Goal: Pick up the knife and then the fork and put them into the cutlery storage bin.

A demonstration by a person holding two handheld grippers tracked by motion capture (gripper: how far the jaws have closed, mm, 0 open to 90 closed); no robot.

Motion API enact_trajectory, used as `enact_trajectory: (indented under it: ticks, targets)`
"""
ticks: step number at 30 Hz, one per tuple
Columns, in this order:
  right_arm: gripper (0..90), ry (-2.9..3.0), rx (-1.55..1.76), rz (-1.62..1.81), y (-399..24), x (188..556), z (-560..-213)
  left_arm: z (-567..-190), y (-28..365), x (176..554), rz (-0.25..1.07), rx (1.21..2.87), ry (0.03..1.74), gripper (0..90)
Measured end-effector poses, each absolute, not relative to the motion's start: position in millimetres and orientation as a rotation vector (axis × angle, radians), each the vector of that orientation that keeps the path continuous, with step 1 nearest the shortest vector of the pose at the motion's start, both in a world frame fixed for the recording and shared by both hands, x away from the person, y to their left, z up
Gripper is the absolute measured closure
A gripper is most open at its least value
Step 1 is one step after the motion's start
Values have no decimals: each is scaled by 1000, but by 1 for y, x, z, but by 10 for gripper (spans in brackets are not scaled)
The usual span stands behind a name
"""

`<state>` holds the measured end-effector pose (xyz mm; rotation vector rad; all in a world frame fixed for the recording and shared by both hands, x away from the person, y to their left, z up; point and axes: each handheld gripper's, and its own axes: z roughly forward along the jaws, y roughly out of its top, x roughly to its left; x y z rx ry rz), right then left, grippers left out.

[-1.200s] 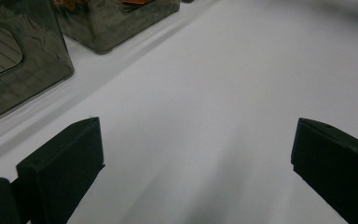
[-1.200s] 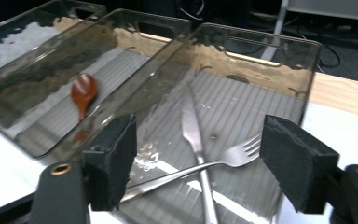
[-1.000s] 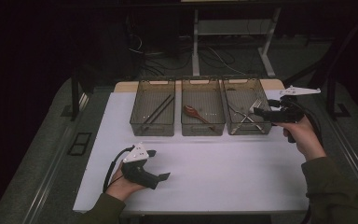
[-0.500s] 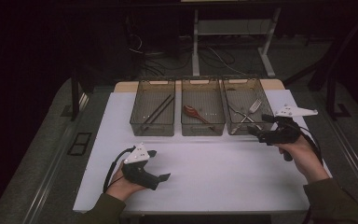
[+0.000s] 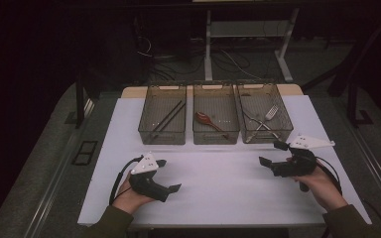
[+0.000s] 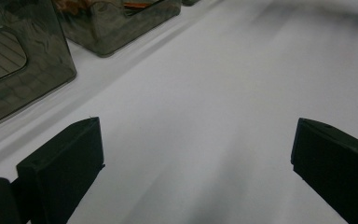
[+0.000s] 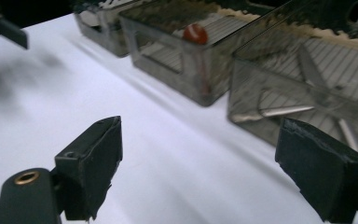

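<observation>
- Evidently the sorting stood between steps: both tools were empty over the white tabletop, and no loose piece lay on it.
- The right tool had its jaws wide apart; they had just been opening further, with nothing between them. It hung low over the tabletop, just in front of the right-hand bin.
- That bin held the forks, lying crossed on its floor; in the right gripper view they lay beyond the bin's wall, ahead and right of the jaws, apart from them.
- The left tool rested near the front edge, jaws apart and empty, well apart from the bins.
- The middle bin held a red spoon; the left bin held dark chopsticks.
- Next, judging by this, either a new piece must arrive or the run was finished.
</observation>
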<state>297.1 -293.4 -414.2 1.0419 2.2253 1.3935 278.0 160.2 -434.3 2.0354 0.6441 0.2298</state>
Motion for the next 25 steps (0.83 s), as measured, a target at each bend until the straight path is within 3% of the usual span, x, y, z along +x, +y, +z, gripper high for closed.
enact_trajectory:
  ticks: [16,25]
  targets:
    - [141,2244,1051,1448,-304,261,-443,-433,160,277,228,2036,641,15]
    - [141,2247,1051,1435,-309,261,-447,-433,160,276,231,2042,642,15]
